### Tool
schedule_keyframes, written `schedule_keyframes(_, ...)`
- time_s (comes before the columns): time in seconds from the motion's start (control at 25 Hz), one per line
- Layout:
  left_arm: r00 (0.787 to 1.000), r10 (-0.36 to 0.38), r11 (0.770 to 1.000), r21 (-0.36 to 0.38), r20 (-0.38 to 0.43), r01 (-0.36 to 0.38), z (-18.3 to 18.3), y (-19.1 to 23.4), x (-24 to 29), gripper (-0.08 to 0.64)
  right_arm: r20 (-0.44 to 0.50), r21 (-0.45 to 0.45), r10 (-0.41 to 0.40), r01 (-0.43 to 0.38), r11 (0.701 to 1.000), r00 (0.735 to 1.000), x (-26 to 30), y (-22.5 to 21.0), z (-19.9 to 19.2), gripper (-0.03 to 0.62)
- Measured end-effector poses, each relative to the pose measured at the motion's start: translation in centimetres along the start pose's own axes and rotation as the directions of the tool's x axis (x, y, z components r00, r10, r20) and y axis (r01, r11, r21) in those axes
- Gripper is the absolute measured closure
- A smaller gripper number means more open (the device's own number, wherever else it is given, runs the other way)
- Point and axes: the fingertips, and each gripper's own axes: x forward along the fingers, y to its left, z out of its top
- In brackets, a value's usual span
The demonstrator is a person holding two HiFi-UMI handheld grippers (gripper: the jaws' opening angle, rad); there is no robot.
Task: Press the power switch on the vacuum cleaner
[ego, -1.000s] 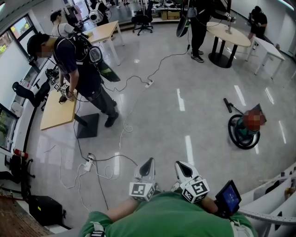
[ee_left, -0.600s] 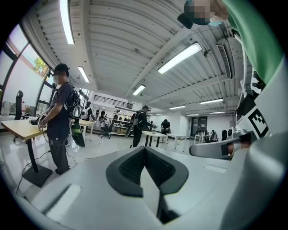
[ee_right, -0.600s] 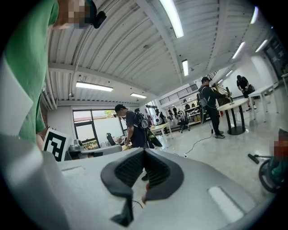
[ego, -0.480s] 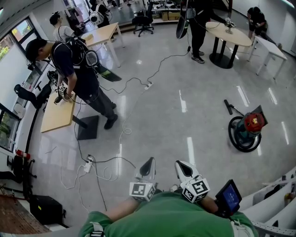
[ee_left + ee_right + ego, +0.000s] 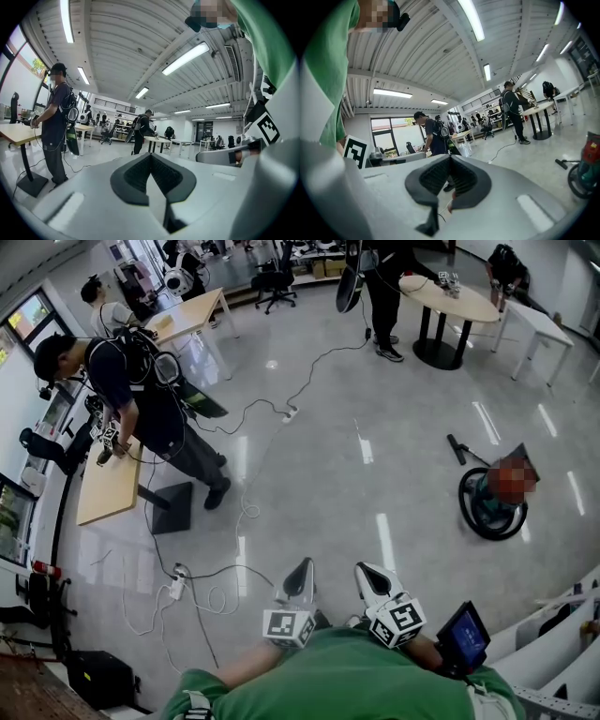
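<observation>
The vacuum cleaner [image 5: 492, 498], a round teal-and-black canister with a reddish top under a mosaic patch, stands on the grey floor at the right of the head view. It also shows at the right edge of the right gripper view [image 5: 586, 166]. Its black nozzle [image 5: 457, 448] lies just left of it. My left gripper [image 5: 298, 570] and right gripper [image 5: 367, 576] are held side by side close to my green-shirted chest, far from the vacuum. Both are shut with nothing between their dark pads [image 5: 151, 157] [image 5: 450, 159]. I cannot make out the power switch.
Cables and a power strip [image 5: 176, 585] trail across the floor to my left. A person [image 5: 141, 409] with a backpack stands at a wooden table [image 5: 108, 488] beside a black floor plate [image 5: 172, 507]. A round table [image 5: 450, 296] stands far right. A small screen [image 5: 464, 638] sits by my right elbow.
The head view has shifted, so the vacuum and the person at the wooden table sit slightly more to the left in the frame. Both grippers stay in the same place, still shut.
</observation>
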Motion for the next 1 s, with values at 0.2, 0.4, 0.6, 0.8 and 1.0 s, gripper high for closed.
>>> schedule_keyframes(0.2, 0.999, -0.051, 0.999, -0.01, -0.005, 0.051, 0.0, 1.9, 3.2, 0.554, 0.004, -0.005, -0.053, 0.053, 0.999, 0.999, 2.6, -1.2, 0.3, 0.591)
schedule_keyframes(0.4, 0.991, -0.135, 0.991, -0.01, -0.003, 0.135, 1.0, 3.7, 7.1, 0.552, 0.015, -0.014, -0.121, 0.122, 0.992, 0.992, 5.9, -2.5, 1.7, 0.591)
schedule_keyframes(0.6, 0.978, -0.209, 0.978, -0.017, -0.008, 0.209, 1.5, 7.1, 9.3, 0.553, 0.035, -0.012, -0.192, 0.192, 0.981, 0.981, 9.3, -1.8, 2.6, 0.591)
schedule_keyframes(0.8, 0.961, -0.275, 0.961, -0.039, -0.016, 0.274, 2.1, 10.3, 12.0, 0.552, 0.044, -0.008, -0.264, 0.265, 0.964, 0.964, 13.0, -1.7, 3.1, 0.591)
schedule_keyframes(1.0, 0.947, -0.322, 0.946, -0.049, -0.017, 0.321, 2.9, 13.8, 14.2, 0.553, 0.042, -0.007, -0.319, 0.32, 0.948, 0.947, 16.8, -1.3, 3.7, 0.591)
